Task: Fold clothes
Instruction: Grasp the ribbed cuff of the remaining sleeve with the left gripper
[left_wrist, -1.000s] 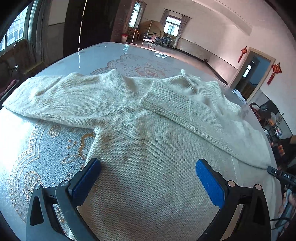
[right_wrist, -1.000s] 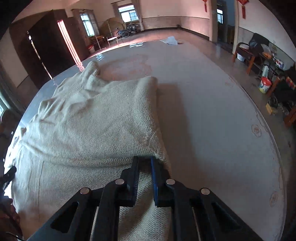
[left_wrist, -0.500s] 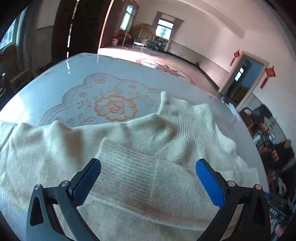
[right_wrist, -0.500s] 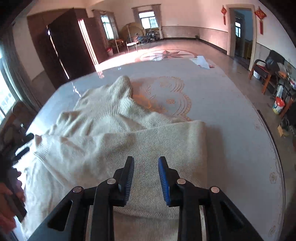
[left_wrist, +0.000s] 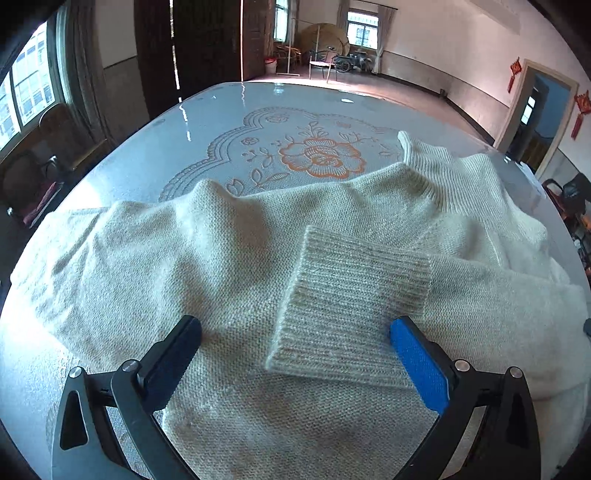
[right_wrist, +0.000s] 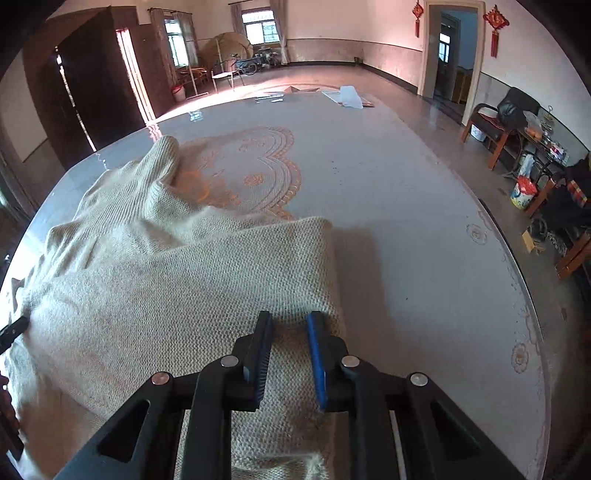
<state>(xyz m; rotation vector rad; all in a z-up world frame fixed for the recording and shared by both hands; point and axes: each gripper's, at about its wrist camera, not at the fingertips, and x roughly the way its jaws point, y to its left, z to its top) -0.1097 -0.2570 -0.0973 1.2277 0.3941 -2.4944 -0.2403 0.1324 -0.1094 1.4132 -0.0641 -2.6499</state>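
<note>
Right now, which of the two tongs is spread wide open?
The left tongs: their blue pads stand far apart, straddling the ribbed cuff of the sweater. The right tongs show only a narrow gap over the knit.

My right gripper let go of the sweater it pinched a second ago and now sits slightly parted. My left gripper moved forward, its wide jaws now flanking the ribbed cuff.

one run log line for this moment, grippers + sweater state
task: fold clothes | left gripper: open over ribbed cuff | right gripper: partly open, astride sweater edge | table: sleeve folded across body
</note>
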